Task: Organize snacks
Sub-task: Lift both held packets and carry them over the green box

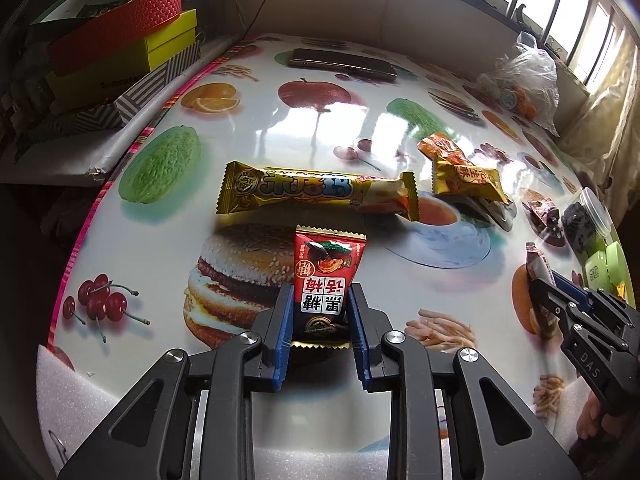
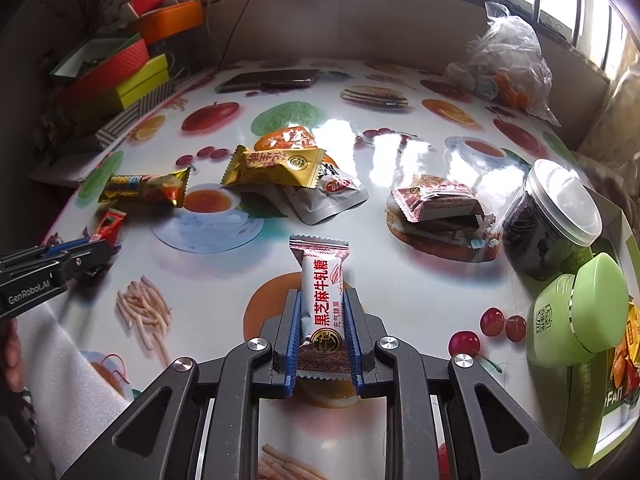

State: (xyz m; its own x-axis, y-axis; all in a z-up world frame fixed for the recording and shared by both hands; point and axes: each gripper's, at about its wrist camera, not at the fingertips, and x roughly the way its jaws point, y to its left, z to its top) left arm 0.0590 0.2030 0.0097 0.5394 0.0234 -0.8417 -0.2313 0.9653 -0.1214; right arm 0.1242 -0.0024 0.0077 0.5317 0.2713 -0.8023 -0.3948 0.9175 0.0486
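While clamped in right claw (image 2: 322,322), nougat bar (image 2: 323,304) lengthwise, pointing away.

My left gripper (image 1: 320,316) and my right gripper (image 2: 323,322) are both black, with blue ribbed fingers (image 1: 280,332) and round silver screws (image 1: 248,338). White letters "GenRobot.AI" and "DAS" are printed on their sides.

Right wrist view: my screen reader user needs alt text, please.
The right tongs grip a white nougat packet over a food-print table. Beyond lie loose snack packets, with jars at right.
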